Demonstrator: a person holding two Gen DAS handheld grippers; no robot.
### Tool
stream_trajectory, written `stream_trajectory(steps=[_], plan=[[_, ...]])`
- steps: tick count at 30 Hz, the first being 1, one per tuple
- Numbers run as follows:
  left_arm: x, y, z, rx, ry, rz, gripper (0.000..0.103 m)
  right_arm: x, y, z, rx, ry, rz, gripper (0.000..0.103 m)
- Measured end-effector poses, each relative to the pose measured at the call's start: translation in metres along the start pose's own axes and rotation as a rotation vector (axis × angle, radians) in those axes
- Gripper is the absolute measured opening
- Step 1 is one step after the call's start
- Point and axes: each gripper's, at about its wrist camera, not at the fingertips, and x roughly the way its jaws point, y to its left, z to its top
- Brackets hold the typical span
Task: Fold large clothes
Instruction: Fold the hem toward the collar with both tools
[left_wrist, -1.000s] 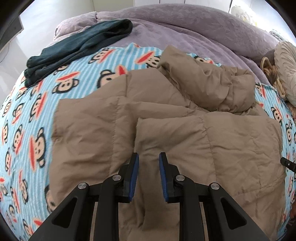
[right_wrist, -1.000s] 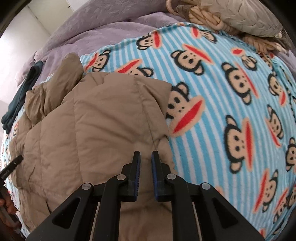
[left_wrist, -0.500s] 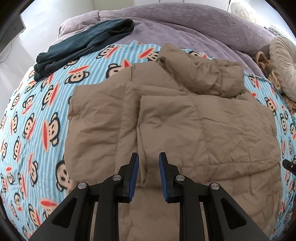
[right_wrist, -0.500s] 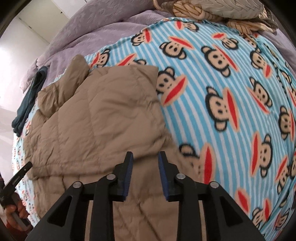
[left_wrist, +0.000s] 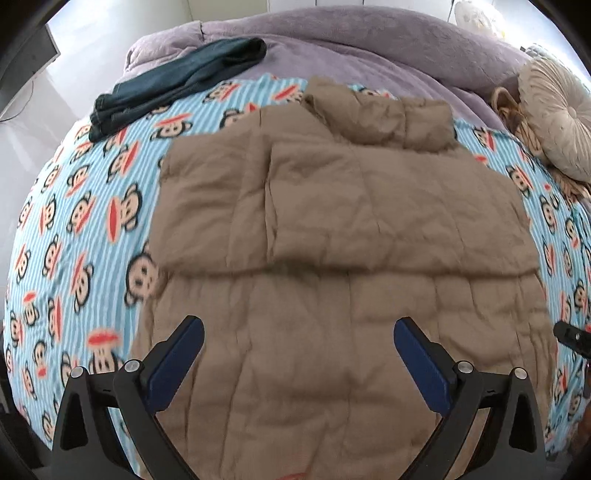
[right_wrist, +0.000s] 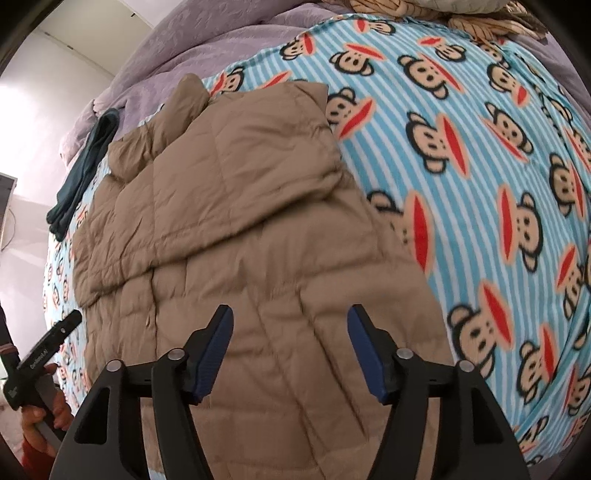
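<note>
A tan quilted puffer jacket (left_wrist: 332, 229) (right_wrist: 236, 206) lies flat on a blue striped monkey-print blanket (left_wrist: 74, 229) (right_wrist: 480, 147), sleeves folded across its body and hood bunched at the far end. Above its near hem hangs my left gripper (left_wrist: 297, 332), jaws opening wide with nothing between them. My right gripper (right_wrist: 290, 325) hovers over the jacket's near right part, jaws opening too, nothing held. The left gripper's handle (right_wrist: 40, 354) shows in a hand at the right wrist view's lower left.
Folded dark jeans (left_wrist: 173, 85) lie at the blanket's far left on a purple bedspread (left_wrist: 369, 40). A round beige cushion (left_wrist: 554, 118) and a woven item (left_wrist: 513, 110) sit at the far right. The bed's left edge drops to a pale floor.
Both grippers went from shut to open and pulled back toward the jacket's near hem, rising a little. The folded jacket now lies released and farther off in both views.
</note>
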Motion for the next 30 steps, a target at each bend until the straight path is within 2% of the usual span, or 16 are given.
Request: stream_trajectory(steps=[3, 5, 9, 16, 23, 26, 30], plan=[[-0.010, -0.003, -0.018, 0.003, 0.009, 0.013, 0.103, -0.007, 0.000, -0.012, -0.014, 0.004, 0.023, 0.075], [-0.016, -0.003, -0.032, -0.012, 0.024, 0.013, 0.103, -0.011, 0.002, -0.018, -0.035, 0.008, 0.034, 0.084], [-0.027, 0.000, -0.060, -0.061, 0.054, 0.012, 0.103, -0.019, 0.005, -0.031, -0.065, 0.006, 0.071, 0.087], [-0.047, 0.012, -0.104, -0.144, 0.081, 0.038, 0.103, -0.017, 0.003, -0.056, -0.068, 0.038, 0.128, 0.087], [-0.052, 0.030, -0.128, -0.145, 0.097, 0.036, 0.103, -0.033, -0.005, -0.083, -0.023, 0.007, 0.128, 0.087], [-0.047, 0.042, -0.138, -0.135, 0.109, 0.011, 0.103, -0.037, -0.009, -0.099, 0.009, -0.009, 0.101, 0.087], [-0.041, 0.065, -0.156, -0.155, 0.132, -0.082, 0.103, -0.033, -0.016, -0.124, 0.095, 0.002, 0.096, 0.087]])
